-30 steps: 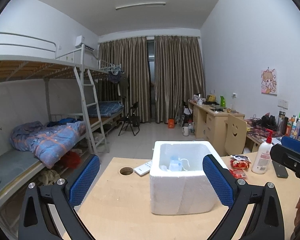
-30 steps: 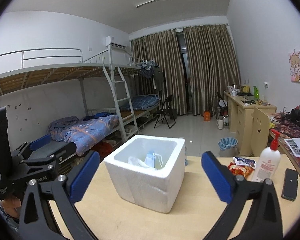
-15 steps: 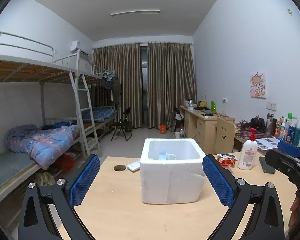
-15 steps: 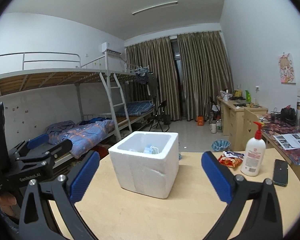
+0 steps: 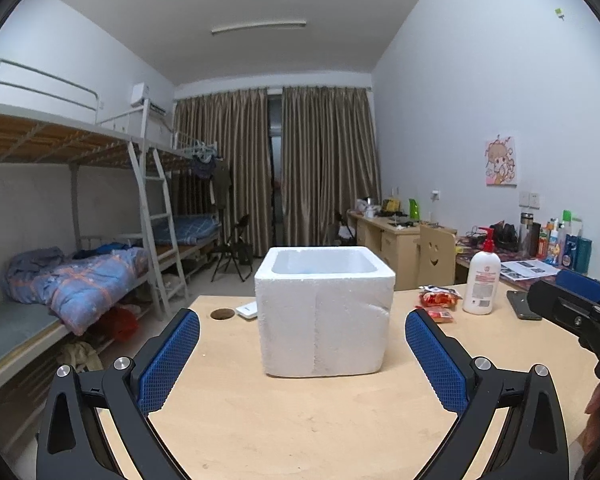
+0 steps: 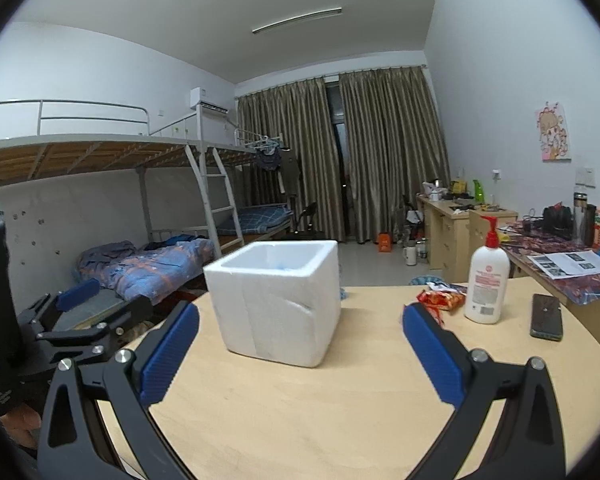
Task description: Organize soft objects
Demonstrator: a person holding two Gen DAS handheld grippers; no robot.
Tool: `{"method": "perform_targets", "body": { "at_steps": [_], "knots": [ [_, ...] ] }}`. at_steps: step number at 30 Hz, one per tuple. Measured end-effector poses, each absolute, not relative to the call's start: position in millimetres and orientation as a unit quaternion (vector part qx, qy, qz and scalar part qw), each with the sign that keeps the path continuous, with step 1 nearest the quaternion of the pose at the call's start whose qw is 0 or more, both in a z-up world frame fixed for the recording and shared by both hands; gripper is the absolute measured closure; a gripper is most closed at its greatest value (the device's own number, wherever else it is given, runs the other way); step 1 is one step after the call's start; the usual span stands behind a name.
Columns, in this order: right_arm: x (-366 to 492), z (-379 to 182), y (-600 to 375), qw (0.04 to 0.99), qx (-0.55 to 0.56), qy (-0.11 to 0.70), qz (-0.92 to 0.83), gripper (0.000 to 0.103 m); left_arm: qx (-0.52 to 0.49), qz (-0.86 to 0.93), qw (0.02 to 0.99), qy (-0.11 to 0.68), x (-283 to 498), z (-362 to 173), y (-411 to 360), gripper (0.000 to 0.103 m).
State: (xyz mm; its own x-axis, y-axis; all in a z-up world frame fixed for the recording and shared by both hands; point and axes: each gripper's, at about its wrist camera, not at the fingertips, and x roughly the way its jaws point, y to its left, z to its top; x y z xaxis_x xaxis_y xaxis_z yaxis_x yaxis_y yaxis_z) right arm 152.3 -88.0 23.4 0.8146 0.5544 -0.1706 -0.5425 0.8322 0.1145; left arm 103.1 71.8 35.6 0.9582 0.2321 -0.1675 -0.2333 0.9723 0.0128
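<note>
Foam box (image 5: pixel 324 312) upright on wood table (image 5: pixel 300 420), centre of L view, open top; inside mostly hidden by rim from here, a faint blue trace at far wall in R view (image 6: pixel 278 304). Contents can't tell.

L gripper (image 5: pixel 302 344) low at 6 o'clock, blue pads (image 5: pixel 168 364) spread wide, nothing between them, box just beyond & not touching. R gripper (image 6: pixel 300 340) same: wide apart, empty, box at 12 o'clock w/ near corner turned toward cam.

Lotion bottle (image 5: pixel 482 282) at 2 o'clock from box, upright. Snack packs (image 5: pixel 436 300) btwn box & bottle, flat on table. Phone (image 6: pixel 546 316) at 3 o'clock past bottle, face up. White remote (image 5: pixel 247 311) + round hole (image 5: pixel 222 313) at 9 o'clock of box.

Bunk beds (image 5: pixel 80 272) along L wall, curtains (image 5: pixel 276 164) at 12 o'clock far end.
</note>
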Motion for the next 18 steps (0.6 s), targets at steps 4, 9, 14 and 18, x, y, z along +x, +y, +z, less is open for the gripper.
{"method": "perform_targets", "body": {
  "at_steps": [4, 9, 14, 18],
  "knots": [
    [146, 10, -94, 0.957, 0.036, 0.096, 0.272, 0.0, -0.007, 0.125, 0.989, 0.077, 94, 20, 71, 0.0],
    [134, -9, -98, 0.961, 0.044, 0.094, 0.258, 0.0, -0.023, 0.12, 0.989, 0.083, 82, 3, 73, 0.0],
    [120, -26, -95, 0.959, 0.051, 0.106, 0.258, 0.0, -0.019, 0.112, 0.989, 0.09, 73, -9, 67, 0.0],
    [108, -28, -91, 0.96, 0.044, 0.107, 0.256, 0.0, -0.017, 0.109, 0.99, 0.091, 64, -13, 64, 0.0]
  ]
}}
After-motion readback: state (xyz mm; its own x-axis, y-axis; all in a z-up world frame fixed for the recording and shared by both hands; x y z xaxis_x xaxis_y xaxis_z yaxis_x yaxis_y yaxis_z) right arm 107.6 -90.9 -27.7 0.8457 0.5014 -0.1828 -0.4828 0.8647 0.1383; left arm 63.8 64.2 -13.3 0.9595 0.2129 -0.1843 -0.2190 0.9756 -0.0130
